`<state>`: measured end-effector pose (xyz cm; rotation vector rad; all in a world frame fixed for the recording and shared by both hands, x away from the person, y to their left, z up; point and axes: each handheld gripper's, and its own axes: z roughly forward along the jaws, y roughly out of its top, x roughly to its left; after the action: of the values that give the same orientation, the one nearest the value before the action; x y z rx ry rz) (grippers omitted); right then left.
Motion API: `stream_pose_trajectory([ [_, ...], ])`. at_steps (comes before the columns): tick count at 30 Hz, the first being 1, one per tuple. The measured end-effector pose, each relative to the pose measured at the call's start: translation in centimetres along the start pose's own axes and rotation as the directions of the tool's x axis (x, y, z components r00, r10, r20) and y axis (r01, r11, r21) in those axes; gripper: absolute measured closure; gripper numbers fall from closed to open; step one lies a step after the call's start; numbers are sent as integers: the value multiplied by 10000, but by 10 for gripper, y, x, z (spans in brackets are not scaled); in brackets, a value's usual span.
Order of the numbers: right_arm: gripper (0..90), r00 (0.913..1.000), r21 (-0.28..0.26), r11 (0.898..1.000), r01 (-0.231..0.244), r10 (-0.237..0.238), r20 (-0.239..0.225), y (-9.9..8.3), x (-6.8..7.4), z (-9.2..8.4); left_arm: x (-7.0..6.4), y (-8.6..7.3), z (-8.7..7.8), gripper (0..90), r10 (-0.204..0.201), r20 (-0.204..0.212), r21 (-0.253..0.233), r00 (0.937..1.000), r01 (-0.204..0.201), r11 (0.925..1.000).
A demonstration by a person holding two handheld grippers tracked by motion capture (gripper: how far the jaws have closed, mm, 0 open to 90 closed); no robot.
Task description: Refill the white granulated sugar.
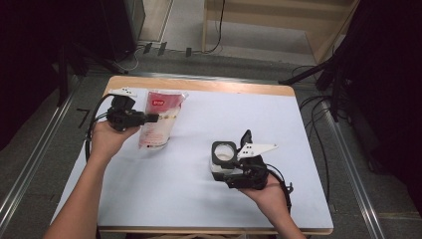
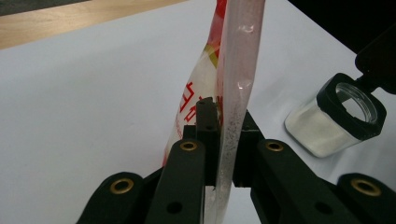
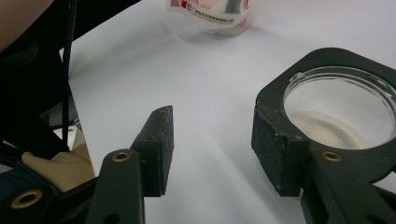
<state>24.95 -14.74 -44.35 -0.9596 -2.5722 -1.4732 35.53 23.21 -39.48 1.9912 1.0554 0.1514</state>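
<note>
High view showed the left gripper (image 1: pixel 149 118) at the far left of the table, its jaws clamped on the edge of a red-and-white pouch (image 1: pixel 160 121) of white granules, whose lower end rested on the white table cover (image 1: pixel 164 194). Left gripper view confirmed this: the thin plastic edge of the pouch (image 2: pixel 233 93) ran pinched between the two black jaws. Nearer and to the right stood a clear jar (image 1: pixel 223 158) with a black square collar, partly filled with white powder. The right gripper (image 1: pixel 238 160) sat against it, jaws parted and gripping nothing, one jaw touching the collar's outside. The step in hand seemed to be bringing pouch and jar together; next, the right gripper probably needed to steady the jar while the pouch was carried over its mouth.
</note>
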Motion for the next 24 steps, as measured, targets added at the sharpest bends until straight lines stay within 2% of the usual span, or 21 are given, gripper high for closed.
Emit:
stream_pose_trajectory([
  [4, 494, 10000, 59, 10000, -56, 56, -6, 0, -3, 0, -2, -7, -6, 850, 95, -177, 3, 9998, -95, 10000],
  [10, 495, 10000, 207, 9998, -29, 30, -31, 0, -5, 3, 0, -17, -13, 838, 56, -20, -131, 10000, -56, 9999],
  [24, 493, 10000, 295, 9995, 84, -83, -43, 0, -3, 9, -5, -21, -18, 816, 110, 140, -174, 9998, -108, 9998],
])
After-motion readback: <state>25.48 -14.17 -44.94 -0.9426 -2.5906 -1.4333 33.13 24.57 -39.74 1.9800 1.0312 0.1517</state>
